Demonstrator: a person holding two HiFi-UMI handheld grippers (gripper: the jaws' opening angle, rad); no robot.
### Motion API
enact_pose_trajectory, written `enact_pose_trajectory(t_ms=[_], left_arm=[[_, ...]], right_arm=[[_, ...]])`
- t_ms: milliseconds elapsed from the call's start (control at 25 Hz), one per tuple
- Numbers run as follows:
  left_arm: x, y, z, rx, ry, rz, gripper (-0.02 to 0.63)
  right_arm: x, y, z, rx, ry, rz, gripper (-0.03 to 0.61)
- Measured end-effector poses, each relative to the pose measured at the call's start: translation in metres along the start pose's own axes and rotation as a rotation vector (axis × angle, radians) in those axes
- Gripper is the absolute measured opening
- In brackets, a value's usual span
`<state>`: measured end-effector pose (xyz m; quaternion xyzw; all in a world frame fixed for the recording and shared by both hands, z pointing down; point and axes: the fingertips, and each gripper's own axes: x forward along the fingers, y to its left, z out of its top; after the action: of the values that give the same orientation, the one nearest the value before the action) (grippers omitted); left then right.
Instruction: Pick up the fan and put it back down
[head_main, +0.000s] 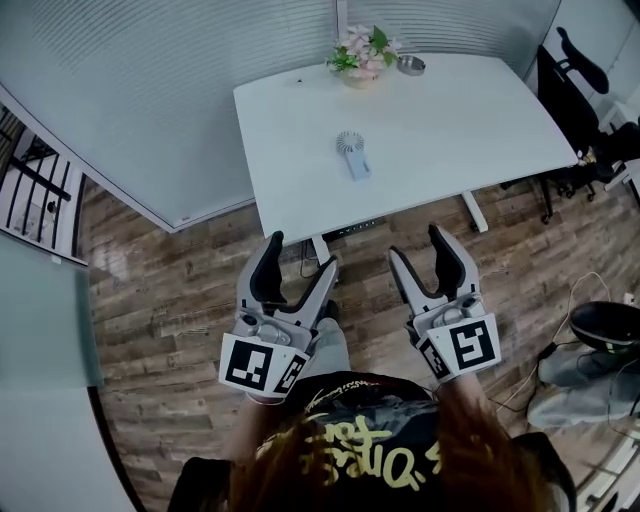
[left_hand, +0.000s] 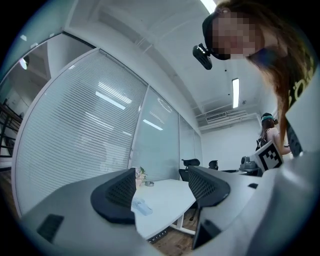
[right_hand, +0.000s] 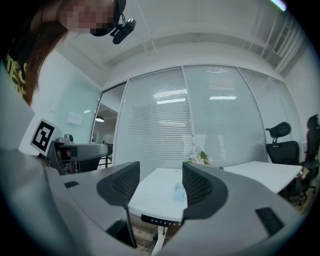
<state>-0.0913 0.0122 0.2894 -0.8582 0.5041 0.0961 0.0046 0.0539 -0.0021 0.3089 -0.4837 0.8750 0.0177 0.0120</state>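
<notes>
A small pale-blue hand fan (head_main: 352, 155) lies flat on the white table (head_main: 470, 120), near its middle. The same fan (left_hand: 140, 206) shows between the jaws in the left gripper view, and the fan (right_hand: 179, 192) shows far off in the right gripper view. My left gripper (head_main: 300, 257) and right gripper (head_main: 418, 247) hang side by side over the wooden floor, short of the table's near edge. Both are open with nothing between their fingers, and both point toward the table.
A pot of pink flowers (head_main: 362, 52) and a small round dish (head_main: 410, 65) stand at the table's far edge. Black office chairs (head_main: 585, 110) sit to the right. Frosted glass walls (head_main: 150, 100) run along the left. Cables and a dark round thing (head_main: 605, 325) lie on the floor at right.
</notes>
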Motion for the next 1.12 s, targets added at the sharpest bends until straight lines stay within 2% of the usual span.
enact_pose_trajectory(t_ms=[280, 720, 1120], left_arm=[[0.061, 0.052, 0.0, -0.02, 0.001, -0.028, 0.322], [0.127, 0.117, -0.004, -0.021, 0.032, -0.07, 0.314], [0.181, 0.144, -0.016, -0.021, 0.048, -0.131, 0.307]], right_arm=[[0.078, -0.025, 0.001, -0.015, 0.004, -0.014, 0.249], [0.165, -0.057, 0.005, -0.02, 0.003, -0.049, 0.249], [0.21, -0.085, -0.009, -0.011, 0.013, -0.108, 0.249]])
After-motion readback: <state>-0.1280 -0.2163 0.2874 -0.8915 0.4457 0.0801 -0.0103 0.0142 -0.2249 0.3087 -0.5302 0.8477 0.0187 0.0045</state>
